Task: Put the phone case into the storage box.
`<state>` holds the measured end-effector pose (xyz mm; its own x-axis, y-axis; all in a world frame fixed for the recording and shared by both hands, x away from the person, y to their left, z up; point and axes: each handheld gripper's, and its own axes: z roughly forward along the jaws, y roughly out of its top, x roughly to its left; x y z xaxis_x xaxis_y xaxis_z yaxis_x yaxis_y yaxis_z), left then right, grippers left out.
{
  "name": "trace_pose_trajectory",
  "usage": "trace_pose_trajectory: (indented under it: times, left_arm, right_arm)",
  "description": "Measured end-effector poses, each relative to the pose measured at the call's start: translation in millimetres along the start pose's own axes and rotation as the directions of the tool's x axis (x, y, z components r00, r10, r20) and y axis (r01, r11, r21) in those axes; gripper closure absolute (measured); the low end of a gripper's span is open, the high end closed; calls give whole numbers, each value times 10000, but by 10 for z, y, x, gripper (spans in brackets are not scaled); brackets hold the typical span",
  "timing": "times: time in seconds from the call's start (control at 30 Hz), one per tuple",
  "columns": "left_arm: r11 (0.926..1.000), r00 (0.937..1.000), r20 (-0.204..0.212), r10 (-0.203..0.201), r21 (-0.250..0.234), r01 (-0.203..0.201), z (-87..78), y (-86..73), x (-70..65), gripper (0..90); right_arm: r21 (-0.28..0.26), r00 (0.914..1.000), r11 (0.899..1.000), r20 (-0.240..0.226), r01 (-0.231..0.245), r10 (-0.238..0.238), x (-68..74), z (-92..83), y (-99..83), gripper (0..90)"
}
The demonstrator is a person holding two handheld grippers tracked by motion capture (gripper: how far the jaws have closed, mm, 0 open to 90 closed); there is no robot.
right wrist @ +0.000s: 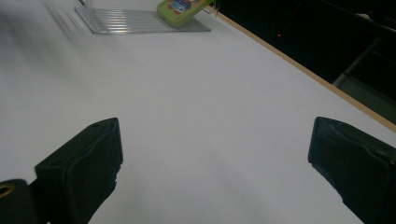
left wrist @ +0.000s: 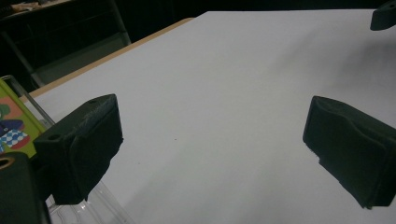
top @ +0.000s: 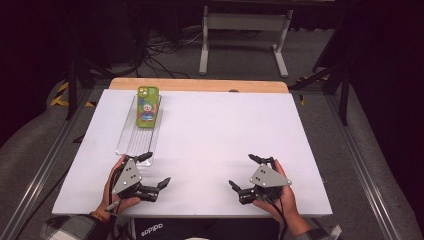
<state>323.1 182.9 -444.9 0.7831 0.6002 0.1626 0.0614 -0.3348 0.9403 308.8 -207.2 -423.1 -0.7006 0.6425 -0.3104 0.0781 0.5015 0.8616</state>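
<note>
A green phone (top: 148, 106) with a cartoon figure on its case lies at the far end of a clear ribbed tray (top: 135, 142) on the left of the white table; the phone (right wrist: 181, 9) and the tray (right wrist: 135, 22) also appear at the top of the right gripper view. My left gripper (top: 156, 169) rests near the table's front edge, just beside the tray's near end, jaws wide open and empty. My right gripper (top: 243, 171) sits at the front right, open too, nothing between its fingers. In the left gripper view the phone's edge (left wrist: 14, 123) shows at far left.
The white table top (top: 215, 135) has a wooden strip (top: 200, 85) along its far edge. Beyond it stand a white table frame (top: 245, 30), cables on the floor and dark tripod legs. The tip of the other gripper (left wrist: 385, 14) appears top right in the left gripper view.
</note>
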Motion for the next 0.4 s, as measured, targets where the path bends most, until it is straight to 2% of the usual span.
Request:
trace_pose_trajectory:
  times: [0.27,0.4]
  left_arm:
    - [9999,9998,134,-115,27,115,40,12,-13,57]
    - [9999,9998,210,23,161,-26,74,22,-10,60]
  right_arm:
    - [153,10000,9999,55,-4,3,24,-8,-23,39]
    - [58,9996,9999,267,-114,112,6,-46,-41,37]
